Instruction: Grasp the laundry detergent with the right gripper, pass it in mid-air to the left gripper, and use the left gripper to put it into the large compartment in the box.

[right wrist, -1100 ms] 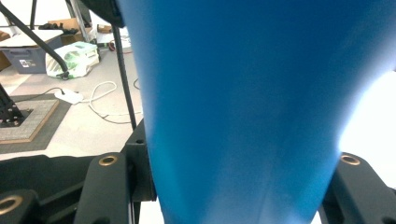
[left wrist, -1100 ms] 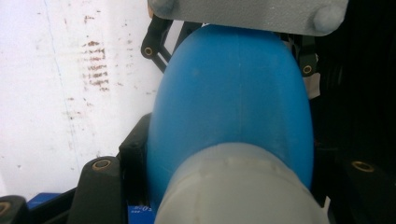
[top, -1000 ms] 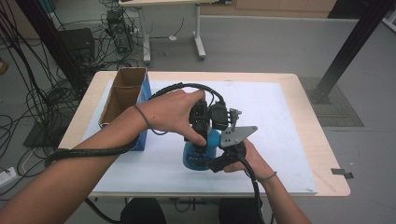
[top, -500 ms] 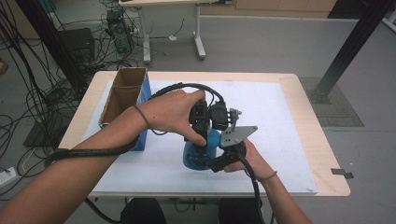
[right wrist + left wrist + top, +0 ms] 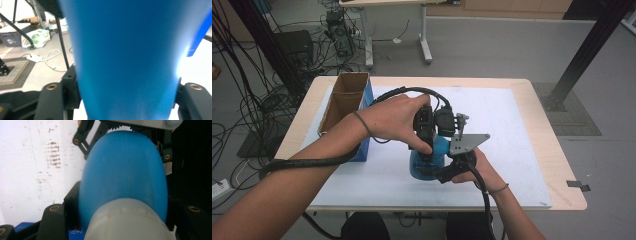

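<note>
A blue bottle (image 5: pixel 426 164) stands upright on the white sheet in the middle of the table. My left gripper (image 5: pixel 431 140) comes down from above and is shut on its pale cap (image 5: pixel 130 222); the bottle's body (image 5: pixel 125 170) widens out below it. My right gripper (image 5: pixel 439 172) reaches in level from the near side, with the bottle's lower body (image 5: pixel 125 62) between its jaws. Those jaws have just been opening a little, and the bottle still touches both pads (image 5: pixel 73 87). The bottle's base is hidden behind the right gripper.
A tall open cardboard box with blue sides (image 5: pixel 347 105) stands at the table's left. The white sheet (image 5: pixel 512 130) covers most of the wooden table (image 5: pixel 562 165). Cables trail from both grippers. Cables and another table's legs (image 5: pixel 424 45) occupy the floor beyond.
</note>
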The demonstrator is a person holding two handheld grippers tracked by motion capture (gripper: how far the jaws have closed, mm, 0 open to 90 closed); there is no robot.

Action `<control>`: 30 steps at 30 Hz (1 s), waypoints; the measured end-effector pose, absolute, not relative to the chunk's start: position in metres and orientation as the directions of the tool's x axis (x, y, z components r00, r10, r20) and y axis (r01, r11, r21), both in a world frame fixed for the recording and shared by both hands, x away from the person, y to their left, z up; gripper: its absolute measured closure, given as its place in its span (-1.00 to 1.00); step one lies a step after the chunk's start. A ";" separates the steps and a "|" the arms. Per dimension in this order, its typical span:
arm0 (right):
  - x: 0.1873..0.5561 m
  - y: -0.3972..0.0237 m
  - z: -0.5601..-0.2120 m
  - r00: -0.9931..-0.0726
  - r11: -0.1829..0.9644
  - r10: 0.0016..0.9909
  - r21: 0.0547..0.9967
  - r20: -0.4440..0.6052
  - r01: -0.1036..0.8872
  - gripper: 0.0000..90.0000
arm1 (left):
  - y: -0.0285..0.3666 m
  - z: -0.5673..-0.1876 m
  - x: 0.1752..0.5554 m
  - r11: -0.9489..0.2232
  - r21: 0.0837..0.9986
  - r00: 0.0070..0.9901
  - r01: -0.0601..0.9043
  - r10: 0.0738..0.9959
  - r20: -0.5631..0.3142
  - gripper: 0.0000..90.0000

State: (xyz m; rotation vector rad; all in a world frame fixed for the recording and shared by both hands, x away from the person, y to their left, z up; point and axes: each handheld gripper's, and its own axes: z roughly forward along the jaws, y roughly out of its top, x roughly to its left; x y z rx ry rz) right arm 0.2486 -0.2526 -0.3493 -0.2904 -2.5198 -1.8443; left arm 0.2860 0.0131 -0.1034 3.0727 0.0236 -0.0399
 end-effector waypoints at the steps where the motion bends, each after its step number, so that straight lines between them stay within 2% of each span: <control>1: 0.249 -0.253 -0.349 -0.983 0.291 0.146 0.945 0.113 0.152 -0.24 | 0.013 -0.103 0.286 -0.998 0.068 1.000 0.016 0.014 -0.026 -0.16; 8: 0.242 -0.255 -0.352 -0.968 0.275 0.205 0.941 0.145 0.199 -0.52 | 0.011 -0.104 0.287 -0.998 0.063 0.999 0.025 0.023 -0.029 -0.16; 14: 0.240 -0.258 -0.355 -0.960 0.261 0.226 0.940 0.163 0.221 -0.66 | 0.009 -0.104 0.289 -0.998 0.052 0.999 0.030 0.029 -0.035 -0.16; 30: 0.235 -0.271 -0.358 -0.956 0.248 0.248 0.944 0.155 0.218 -0.69 | 0.011 -0.094 0.293 -0.996 0.065 0.998 0.061 0.059 -0.033 -0.16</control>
